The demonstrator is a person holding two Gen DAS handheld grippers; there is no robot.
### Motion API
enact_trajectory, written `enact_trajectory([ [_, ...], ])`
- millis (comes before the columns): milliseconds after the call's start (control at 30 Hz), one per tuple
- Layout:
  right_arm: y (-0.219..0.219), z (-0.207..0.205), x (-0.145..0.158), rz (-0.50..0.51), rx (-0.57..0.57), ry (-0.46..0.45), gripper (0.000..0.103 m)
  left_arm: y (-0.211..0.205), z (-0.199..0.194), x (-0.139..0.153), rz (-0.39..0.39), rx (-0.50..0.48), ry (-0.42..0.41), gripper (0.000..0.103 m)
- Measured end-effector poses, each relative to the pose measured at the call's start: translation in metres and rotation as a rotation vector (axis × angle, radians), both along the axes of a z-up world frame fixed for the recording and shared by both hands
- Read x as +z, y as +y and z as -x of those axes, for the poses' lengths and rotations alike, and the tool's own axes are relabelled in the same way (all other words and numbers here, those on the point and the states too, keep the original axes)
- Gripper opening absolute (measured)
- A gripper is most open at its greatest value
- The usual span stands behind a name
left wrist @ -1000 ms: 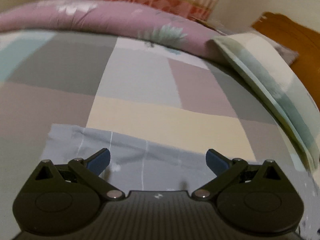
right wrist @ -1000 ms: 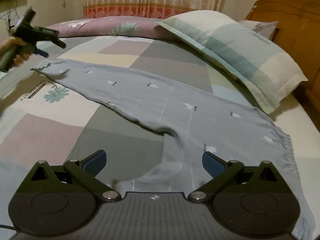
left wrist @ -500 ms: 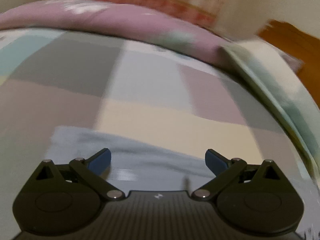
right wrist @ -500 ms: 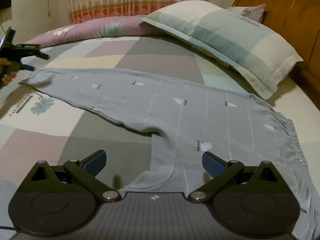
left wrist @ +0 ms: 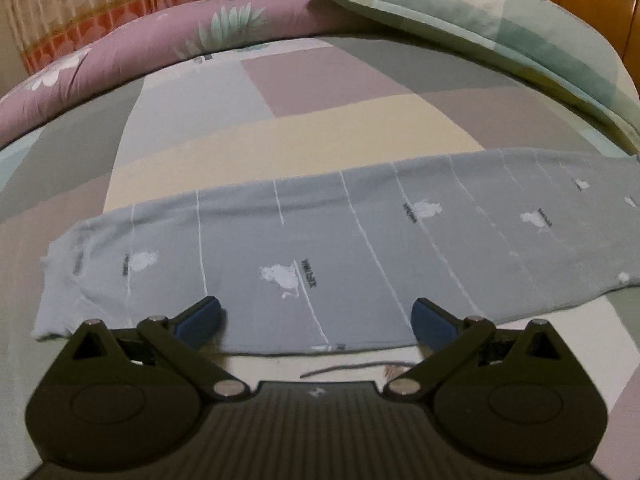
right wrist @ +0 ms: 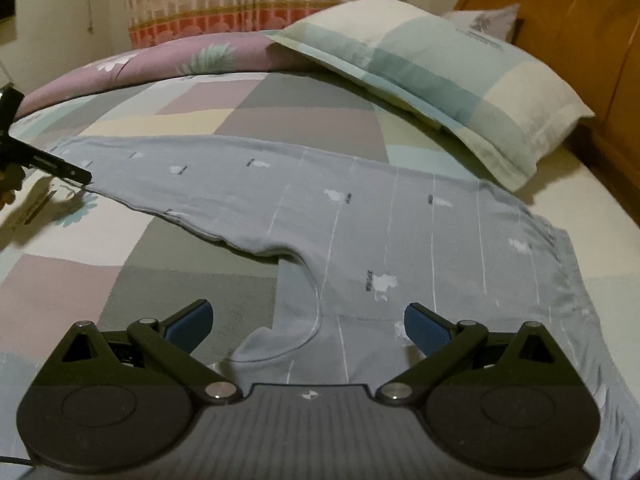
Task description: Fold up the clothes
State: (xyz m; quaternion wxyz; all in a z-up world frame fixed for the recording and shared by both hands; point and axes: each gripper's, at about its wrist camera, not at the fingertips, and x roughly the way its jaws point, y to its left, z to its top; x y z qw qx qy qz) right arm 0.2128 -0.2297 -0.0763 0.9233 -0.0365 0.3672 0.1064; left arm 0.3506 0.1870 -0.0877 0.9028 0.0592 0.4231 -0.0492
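Lying spread on the patchwork bed (right wrist: pixel 192 276), the grey trousers (right wrist: pixel 360 216) are flat and single-layered: one leg runs out long toward the left of the right-wrist view, the other comes down toward the camera, and the elastic waistband (right wrist: pixel 564 248) sits at the right, near the checked pillow (right wrist: pixel 432 76).

The long axis of the outstretched leg runs left to right across the bed, cuff pointing left and waist right. In the left-wrist view that same leg (left wrist: pixel 320 248) crosses as a broad band, its cuff end at the left.

The left hand-held gripper (left wrist: pixel 316 322) hovers just above the near edge of that leg with its blue fingers spread wide and nothing between them. The right hand-held gripper (right wrist: pixel 308 322) is likewise spread and empty, poised over the crotch and the near leg.

As a judgement, the garment reads as laid out for a lengthwise fold, leg onto leg, though no fold shows in either view. That fold would call for each gripper to drop onto an edge of the near leg, pinch only the one layer, and carry it across so the inseams and cuffs line up. The thin fabric will likely drag and wrinkle if lifted unevenly.
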Motion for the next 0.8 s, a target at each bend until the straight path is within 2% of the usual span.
enact_trajectory([
  [100,-0.001,0.002,0.002,-0.004,-0.016,0.009,0.103,-0.017,-0.004,0.008,-0.016,-0.03,-0.028,0.101],
  [233,-0.008,0.016,0.014,0.006,-0.015,-0.01,0.103,-0.035,-0.004,-0.007,-0.03,-0.054,0.026,0.101],
  [267,-0.01,0.02,0.018,0.011,-0.017,-0.016,0.103,-0.039,-0.004,-0.013,-0.053,-0.049,0.044,0.102],
  [333,-0.017,0.028,0.025,0.019,-0.027,-0.026,0.103,-0.036,-0.003,-0.014,-0.026,-0.004,0.061,0.102],
  [400,-0.024,0.037,0.033,0.023,-0.038,-0.036,0.103,-0.034,-0.003,-0.007,-0.007,0.039,0.085,0.101],
  [467,-0.031,0.045,0.041,0.025,-0.045,-0.044,0.103,-0.039,0.007,0.008,-0.032,0.043,0.057,0.101],
  [567,-0.038,0.056,0.043,0.034,-0.034,-0.02,0.103,-0.061,0.032,0.039,-0.048,-0.002,0.025,0.101],
  [633,-0.042,0.062,0.036,0.028,-0.015,0.019,0.103,-0.082,0.059,0.058,-0.053,-0.067,0.012,0.101],
  [800,-0.047,0.076,0.001,0.029,-0.026,0.107,0.103,-0.138,0.135,0.091,-0.058,-0.249,0.0,0.102],
])
